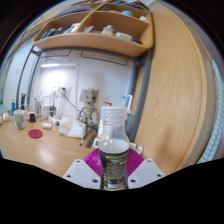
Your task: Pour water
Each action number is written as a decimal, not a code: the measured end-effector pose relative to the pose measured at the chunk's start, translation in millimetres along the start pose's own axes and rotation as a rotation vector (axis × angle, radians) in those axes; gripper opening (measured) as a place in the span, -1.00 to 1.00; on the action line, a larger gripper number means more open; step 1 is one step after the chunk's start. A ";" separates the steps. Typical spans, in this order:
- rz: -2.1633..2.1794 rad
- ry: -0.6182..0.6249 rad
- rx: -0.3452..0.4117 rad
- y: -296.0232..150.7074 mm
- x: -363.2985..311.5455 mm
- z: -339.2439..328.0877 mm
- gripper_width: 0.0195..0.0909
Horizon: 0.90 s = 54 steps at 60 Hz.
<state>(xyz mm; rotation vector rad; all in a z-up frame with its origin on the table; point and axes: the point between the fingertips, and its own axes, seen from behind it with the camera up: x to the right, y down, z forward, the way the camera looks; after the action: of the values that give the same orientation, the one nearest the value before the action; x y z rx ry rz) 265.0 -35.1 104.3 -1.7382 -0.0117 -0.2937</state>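
Gripper view – claw (pixel 114 163) clamped on bottle (pixel 114 140); figurine (pixel 89 108) beyond – wooden cabinet (pixel 175 85) alongside.

Place: looking like a lab or office workroom — not a kitchen.
Desk (pixel 40 148): wooden, carrying small clutter and a figurine (pixel 89 108).
Shelf (pixel 95 38): wood, hanging overhead, holding white items.
Wall (pixel 100 75): plain white — cables trailing along it.
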 end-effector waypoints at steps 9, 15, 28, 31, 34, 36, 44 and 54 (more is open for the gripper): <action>-0.350 -0.063 0.015 -33.7 -80.1 24.9 -0.80; -0.614 -0.102 0.040 -53.8 -146.0 44.1 -0.80; -1.138 -0.127 0.181 -107.0 -267.9 81.5 -0.80; -1.249 -0.109 0.223 -120.1 -290.4 87.3 -0.80; -1.348 -0.096 0.267 -132.1 -311.8 92.2 -0.80; -1.409 -0.087 0.290 -138.4 -324.8 95.1 -0.80; -1.659 -0.044 0.380 -158.4 -368.0 101.2 -0.80; -1.922 0.013 0.465 -170.8 -402.8 103.0 -0.81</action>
<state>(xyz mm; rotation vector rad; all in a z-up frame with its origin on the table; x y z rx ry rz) -134.3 160.0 171.7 -0.7320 -1.6286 -1.4966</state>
